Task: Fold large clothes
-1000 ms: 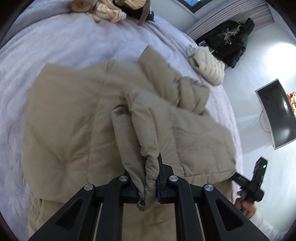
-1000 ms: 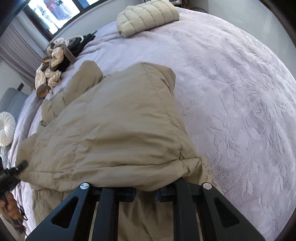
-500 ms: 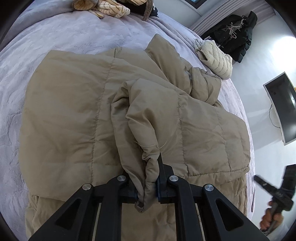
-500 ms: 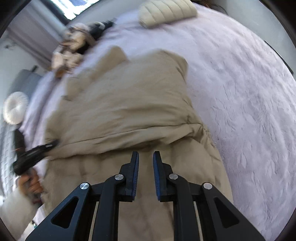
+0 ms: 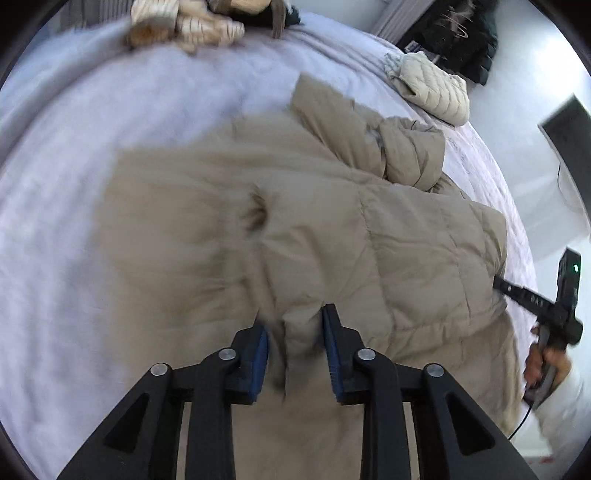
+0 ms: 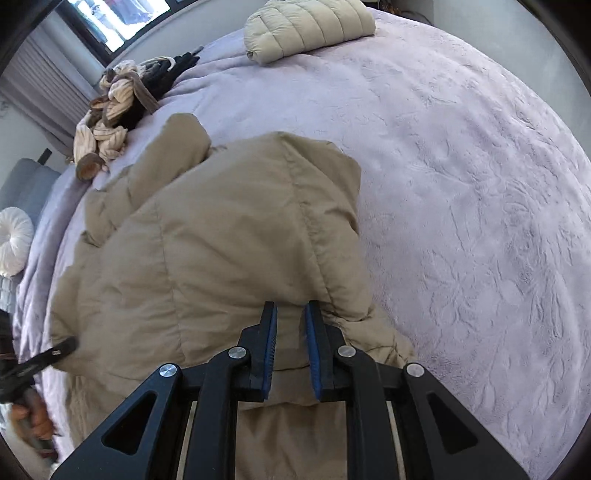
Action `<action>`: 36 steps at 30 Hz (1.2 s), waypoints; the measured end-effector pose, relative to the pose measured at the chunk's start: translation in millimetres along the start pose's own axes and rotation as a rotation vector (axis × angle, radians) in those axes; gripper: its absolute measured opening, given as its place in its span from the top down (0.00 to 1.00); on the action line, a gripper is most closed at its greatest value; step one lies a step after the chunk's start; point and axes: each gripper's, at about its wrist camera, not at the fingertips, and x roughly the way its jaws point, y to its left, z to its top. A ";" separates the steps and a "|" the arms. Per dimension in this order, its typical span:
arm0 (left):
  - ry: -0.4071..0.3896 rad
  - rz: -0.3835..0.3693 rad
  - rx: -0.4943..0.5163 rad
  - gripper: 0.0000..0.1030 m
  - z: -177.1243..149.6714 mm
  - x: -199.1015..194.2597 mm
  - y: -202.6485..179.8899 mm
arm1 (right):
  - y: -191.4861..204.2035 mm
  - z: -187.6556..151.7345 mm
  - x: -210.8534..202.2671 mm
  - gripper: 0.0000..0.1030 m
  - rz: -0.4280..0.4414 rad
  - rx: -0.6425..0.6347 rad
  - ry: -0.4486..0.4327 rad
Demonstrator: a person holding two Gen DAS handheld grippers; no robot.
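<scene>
A large tan quilted jacket (image 5: 369, 240) lies folded over itself on the lilac bedspread (image 5: 92, 147). My left gripper (image 5: 297, 332) points down at its near edge. Its jaws are opening, and a soft ridge of the jacket stands loose between the pads. In the right wrist view the jacket (image 6: 221, 240) shows its folded top layer. My right gripper (image 6: 291, 314) hovers at that layer's near edge, jaws a narrow gap apart with nothing pinched. The right gripper (image 5: 535, 299) also shows in the left wrist view, at the jacket's right edge with a hand (image 5: 546, 365) on it.
A folded cream puffer jacket (image 6: 306, 26) lies at the bed's far side. A heap of striped and dark clothes (image 6: 118, 99) sits at the far left. Bare bedspread (image 6: 480, 184) spreads to the right. A monitor (image 5: 569, 125) and hanging dark clothes (image 5: 458, 37) stand beyond the bed.
The left jaws have spread and released the jacket fold, which has sunk flatter. The right gripper let go of the jacket's edge, drew back, then returned to that edge.
</scene>
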 end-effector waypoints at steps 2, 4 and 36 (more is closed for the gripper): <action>-0.028 0.054 -0.001 0.71 1.9 -19.8 7.9 | 2.5 -1.4 -0.6 0.83 -0.007 -0.010 0.001; -0.057 0.065 -0.015 0.71 5.0 -31.0 12.1 | 2.9 -1.1 -0.2 0.83 -0.010 -0.008 0.004; -0.050 0.174 -0.004 0.71 14.7 66.0 -29.4 | -83.3 73.3 48.2 0.88 0.236 0.302 0.009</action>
